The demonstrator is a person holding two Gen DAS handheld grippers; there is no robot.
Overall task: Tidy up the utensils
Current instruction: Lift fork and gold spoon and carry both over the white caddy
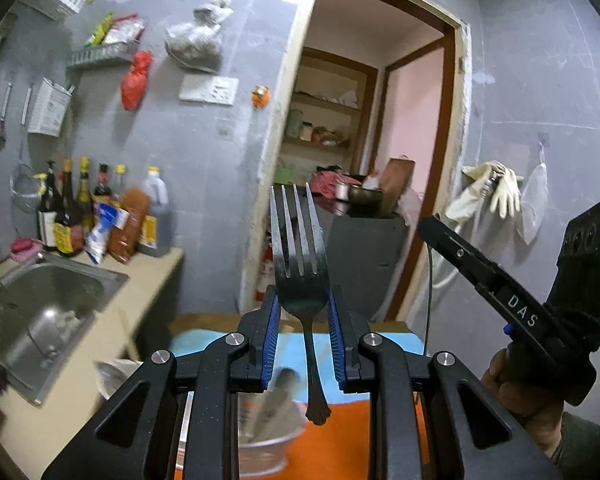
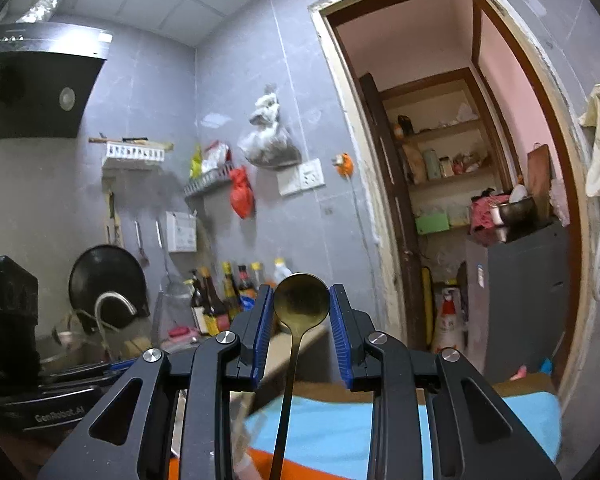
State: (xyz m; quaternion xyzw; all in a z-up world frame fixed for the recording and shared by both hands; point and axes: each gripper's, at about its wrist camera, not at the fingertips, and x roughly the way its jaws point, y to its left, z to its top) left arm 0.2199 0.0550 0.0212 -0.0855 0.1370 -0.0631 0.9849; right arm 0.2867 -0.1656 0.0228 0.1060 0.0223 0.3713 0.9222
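My left gripper is shut on a steel fork. The fork stands upright with its tines up, and its handle hangs down between the blue pads. Below it, blurred, stands a metal cup with utensils in it, on an orange and blue cloth. My right gripper is shut on a brass spoon, bowl up, handle hanging down over the blue cloth. The right gripper also shows in the left wrist view, as a black body in a hand at the right.
A steel sink and a beige counter with sauce bottles lie to the left. A grey tiled wall with racks and hanging bags is ahead. An open doorway leads to shelves and a dark cabinet. Gloves hang at the right.
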